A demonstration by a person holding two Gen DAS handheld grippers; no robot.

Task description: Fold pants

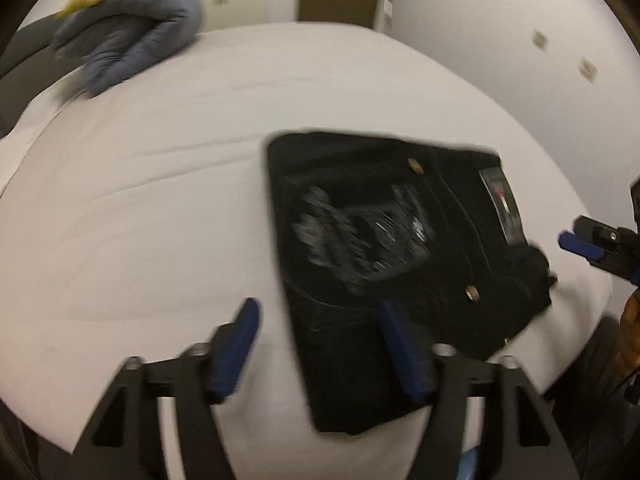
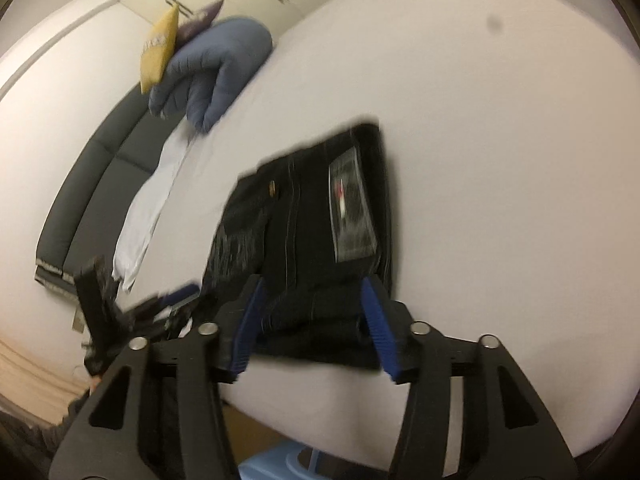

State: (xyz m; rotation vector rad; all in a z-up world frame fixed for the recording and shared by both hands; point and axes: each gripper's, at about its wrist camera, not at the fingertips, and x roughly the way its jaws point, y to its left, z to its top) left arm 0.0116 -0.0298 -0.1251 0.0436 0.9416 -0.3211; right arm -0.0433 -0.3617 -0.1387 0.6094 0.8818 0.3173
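Black jeans [image 1: 384, 248] look folded into 1 neat rectangle on the bed [image 1: 160, 200]; left claw [image 1: 320, 344] apart, empty; right claw [image 2: 312, 320] apart too, straddling the near edge; maybe only tidying left.

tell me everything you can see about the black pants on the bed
The black pants look like dark denim, folded into a compact rectangle that lies flat on the white bed. Two brass rivets, pale stitching, a waist patch and a faded, worn-looking area show on top. One end is bunched. Neither set of tongs appears to grip them.
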